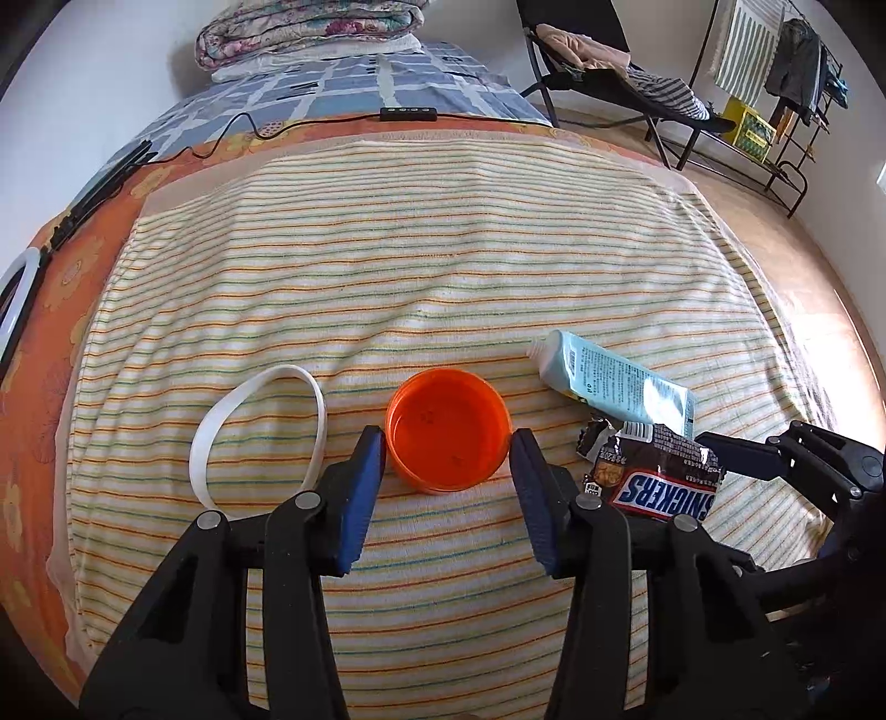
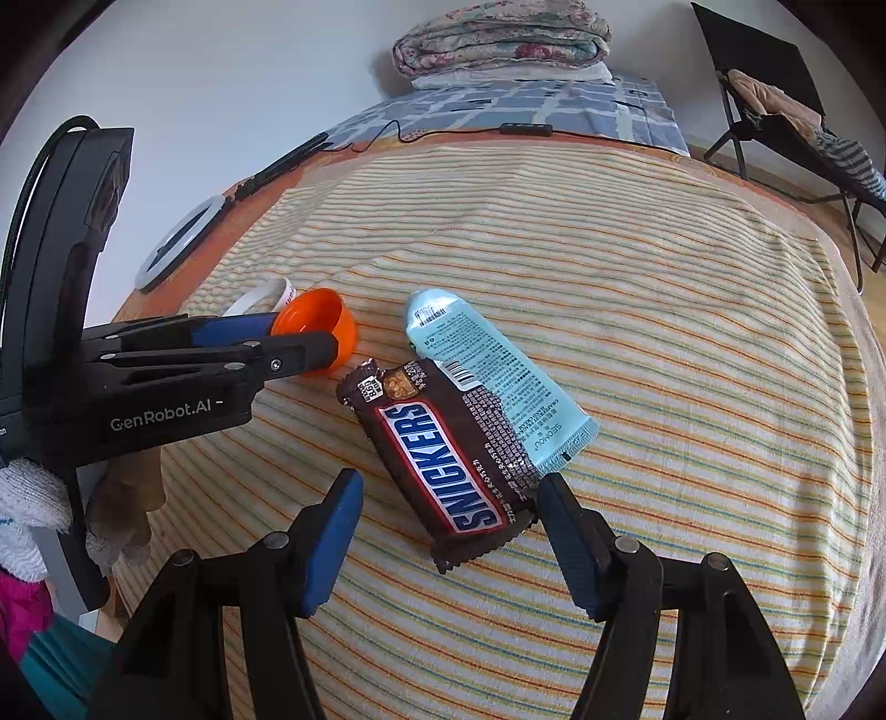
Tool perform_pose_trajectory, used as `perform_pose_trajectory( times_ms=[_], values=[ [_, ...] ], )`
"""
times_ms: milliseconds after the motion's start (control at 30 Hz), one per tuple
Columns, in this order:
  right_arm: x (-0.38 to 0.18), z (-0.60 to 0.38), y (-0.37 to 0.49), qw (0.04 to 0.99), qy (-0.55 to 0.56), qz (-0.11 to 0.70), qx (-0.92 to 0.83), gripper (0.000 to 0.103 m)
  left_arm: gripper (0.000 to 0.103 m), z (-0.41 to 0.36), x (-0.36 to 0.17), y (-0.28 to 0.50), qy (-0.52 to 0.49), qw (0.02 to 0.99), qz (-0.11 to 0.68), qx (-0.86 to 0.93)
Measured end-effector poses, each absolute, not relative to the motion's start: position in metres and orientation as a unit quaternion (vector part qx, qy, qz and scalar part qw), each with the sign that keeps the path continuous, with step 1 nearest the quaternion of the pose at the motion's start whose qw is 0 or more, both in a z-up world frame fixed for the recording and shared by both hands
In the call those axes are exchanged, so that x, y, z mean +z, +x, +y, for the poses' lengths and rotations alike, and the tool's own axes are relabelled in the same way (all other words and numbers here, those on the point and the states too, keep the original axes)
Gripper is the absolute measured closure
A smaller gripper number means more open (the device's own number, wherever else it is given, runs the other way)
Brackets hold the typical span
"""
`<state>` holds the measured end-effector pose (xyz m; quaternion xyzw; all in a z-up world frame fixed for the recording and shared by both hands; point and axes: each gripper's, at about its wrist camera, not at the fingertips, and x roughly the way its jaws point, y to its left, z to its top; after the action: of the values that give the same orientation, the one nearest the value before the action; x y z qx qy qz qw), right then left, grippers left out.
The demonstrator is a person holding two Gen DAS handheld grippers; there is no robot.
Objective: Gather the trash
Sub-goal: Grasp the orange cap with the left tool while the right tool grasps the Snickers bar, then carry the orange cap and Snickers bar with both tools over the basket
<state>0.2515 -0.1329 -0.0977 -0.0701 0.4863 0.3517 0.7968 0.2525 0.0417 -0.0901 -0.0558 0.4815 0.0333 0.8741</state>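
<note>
Left tongs (image 1: 447,443) stood apart, their blue pads flanking the orange cup (image 1: 448,431): one pad at the cup's 9 o'clock side, the other at its 3 o'clock side, each just beside the wall. Whether either pad touched the cup could not be told. The cup sat open-mouthed on the striped towel (image 1: 443,249) covering the bed. At the cup's 9 o'clock lay a white band (image 1: 206,437), looped flat on the towel and apart from the cup.

Right tongs (image 2: 446,498) were likewise apart, clamped on nothing. The Snickers wrapper (image 2: 443,459) lay between the pads, its near end toward 6 o'clock and its torn end toward 11 o'clock; the right pad stood just beside the wrapper's near right corner, the left pad well clear of it. A pale blue tube (image 2: 487,371) lay alongside the wrapper at its 2 o'clock side, partly under the wrapper's edge, crimped end nearest the right pad.

In the right wrist view the left tongs entered from 9 o'clock, reaching the orange cup at the wrapper's 10 o'clock. A folded quilt (image 2: 498,39) rested at 12 o'clock, at the bed's far end.
</note>
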Motion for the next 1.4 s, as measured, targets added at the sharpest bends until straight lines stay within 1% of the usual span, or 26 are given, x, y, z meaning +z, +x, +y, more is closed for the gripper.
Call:
perform_pose_trajectory(
  times_ms=[100,133,200,233,267,300,333,467,633,667,733,900,1067,1400],
  values=[
    [-0.098,-0.128,0.253,0.800,-0.076,0.483,0.347,0.035,0.055,0.042,-0.090,0.253,-0.053,0.875,0.480,0.032],
    [-0.098,-0.127,0.253,0.801,-0.078,0.482,0.345,0.036,0.056,0.041,-0.090,0.253,-0.052,0.875,0.480,0.032],
    [-0.098,-0.124,0.253,0.802,-0.083,0.481,0.345,0.048,0.056,0.041,-0.090,0.253,-0.050,0.875,0.480,0.034],
    [-0.098,-0.123,0.252,0.802,-0.086,0.480,0.344,0.051,0.056,0.041,-0.089,0.252,-0.050,0.876,0.479,0.035],
    [-0.097,-0.123,0.252,0.802,-0.087,0.479,0.345,0.056,0.056,0.041,-0.089,0.252,-0.049,0.876,0.479,0.035],
    [-0.097,-0.122,0.251,0.802,-0.087,0.479,0.347,0.064,0.056,0.042,-0.088,0.251,-0.049,0.876,0.479,0.036],
    [-0.097,-0.122,0.251,0.801,-0.086,0.479,0.349,0.067,0.056,0.042,-0.088,0.251,-0.048,0.876,0.478,0.036],
    [-0.096,-0.125,0.248,0.801,-0.081,0.477,0.352,0.078,0.056,0.043,-0.085,0.247,-0.046,0.878,0.475,0.038],
    [-0.091,-0.126,0.241,0.801,-0.081,0.472,0.360,0.084,0.056,0.044,-0.079,0.240,-0.043,0.882,0.468,0.037],
    [-0.090,-0.126,0.241,0.801,-0.082,0.471,0.361,0.087,0.056,0.044,-0.078,0.239,-0.041,0.882,0.467,0.037],
    [-0.088,-0.126,0.239,0.802,-0.082,0.469,0.361,0.088,0.056,0.043,-0.077,0.237,-0.038,0.883,0.467,0.036],
    [-0.084,-0.128,0.233,0.804,-0.082,0.464,0.361,0.094,0.056,0.041,-0.073,0.229,-0.032,0.885,0.464,0.035],
    [-0.072,-0.133,0.229,0.813,-0.072,0.453,0.360,0.096,0.056,0.041,-0.062,0.217,-0.028,0.890,0.455,0.033],
    [-0.043,-0.141,0.200,0.821,-0.068,0.431,0.368,0.096,0.056,0.039,-0.034,0.172,-0.028,0.899,0.436,0.022]
  ],
)
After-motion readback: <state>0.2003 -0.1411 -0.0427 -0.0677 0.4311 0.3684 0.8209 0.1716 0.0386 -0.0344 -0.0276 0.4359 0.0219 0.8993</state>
